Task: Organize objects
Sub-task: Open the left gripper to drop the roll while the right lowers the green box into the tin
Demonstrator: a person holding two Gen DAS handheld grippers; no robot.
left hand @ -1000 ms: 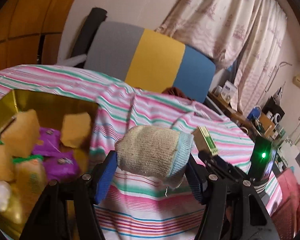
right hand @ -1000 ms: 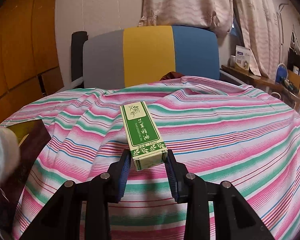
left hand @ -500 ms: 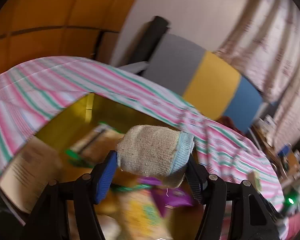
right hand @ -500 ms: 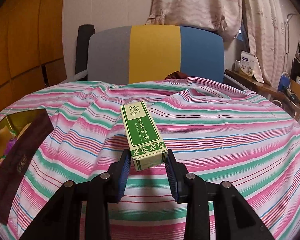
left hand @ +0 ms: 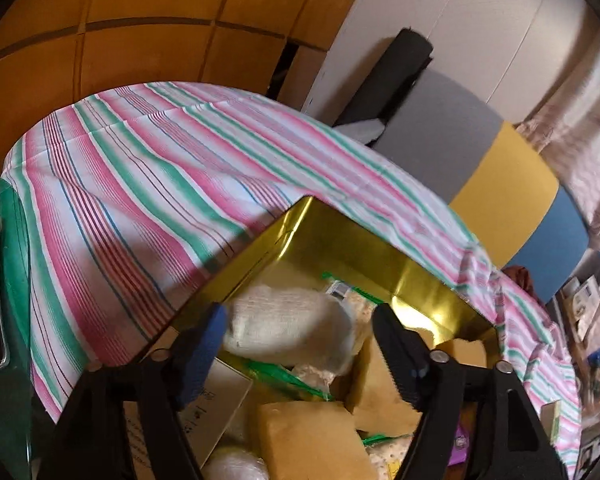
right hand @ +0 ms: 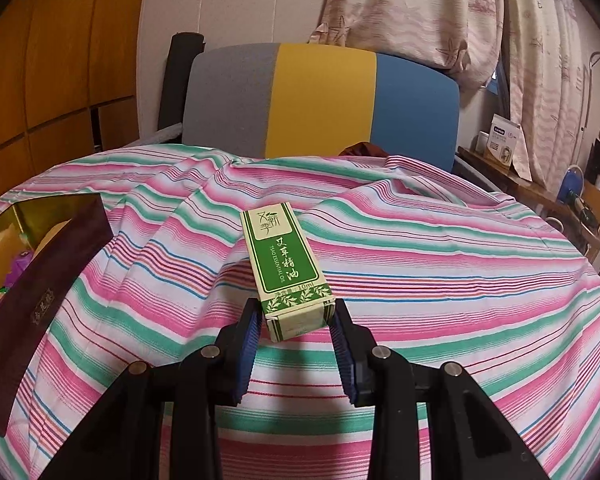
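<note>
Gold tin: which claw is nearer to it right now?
Left. The left claw hangs over the gold tin, opening around a beige roll. The right claw is off beside it, gripping the green box.

The green box point(right hand: 286, 270) near the middle of the striped surface carries white Chinese characters down its face, with "TSAO ESSENTIAL OIL" beside them and "10ml" near its close end. The dark lid point(right hand: 40, 304) at left bears small gold characters, too small to read.
</note>
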